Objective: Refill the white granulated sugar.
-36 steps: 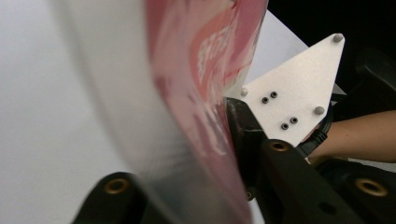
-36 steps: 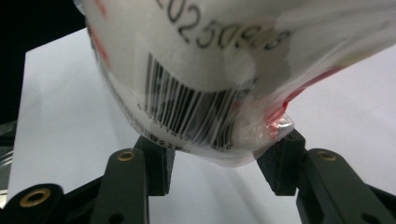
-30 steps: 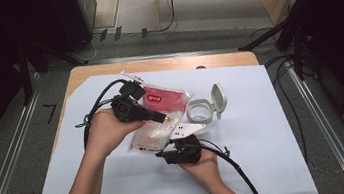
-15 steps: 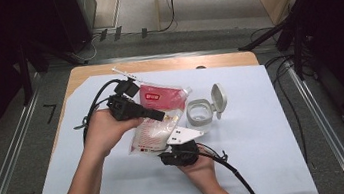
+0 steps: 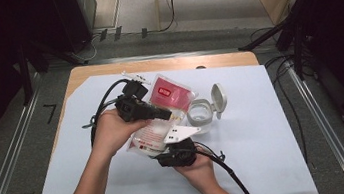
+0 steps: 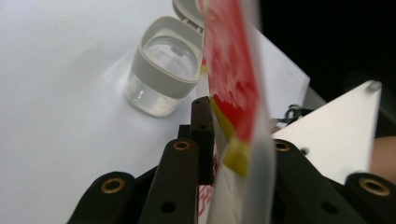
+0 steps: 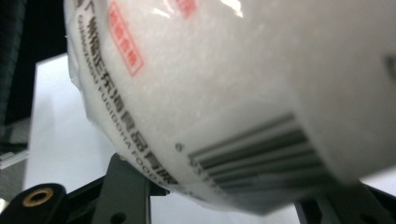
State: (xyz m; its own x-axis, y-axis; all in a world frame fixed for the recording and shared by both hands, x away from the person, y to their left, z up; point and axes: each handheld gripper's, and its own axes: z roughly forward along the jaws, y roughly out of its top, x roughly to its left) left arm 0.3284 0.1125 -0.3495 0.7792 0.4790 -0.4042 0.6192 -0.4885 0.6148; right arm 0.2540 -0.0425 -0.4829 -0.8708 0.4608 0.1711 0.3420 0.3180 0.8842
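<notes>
Right gripper view: barcode (image 7: 261,149) on the pouch (image 7: 210,93).

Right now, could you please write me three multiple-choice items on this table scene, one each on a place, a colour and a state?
1. Where does the clear jar stand from the bag in the high view?
A. to its right
B. to its left
C. under it

2. What colour is the bag's upper part?
A. blue
B. red
C. green

3. How is the jar's lid?
A. closed
B. lying off on the table
C. flipped open on its hinge

Answers:
1 A, since the jar stands on the white sheet just right of the bag.
2 B, as the top panel is red.
3 C, because the grey lid stands up behind the open mouth.
</notes>
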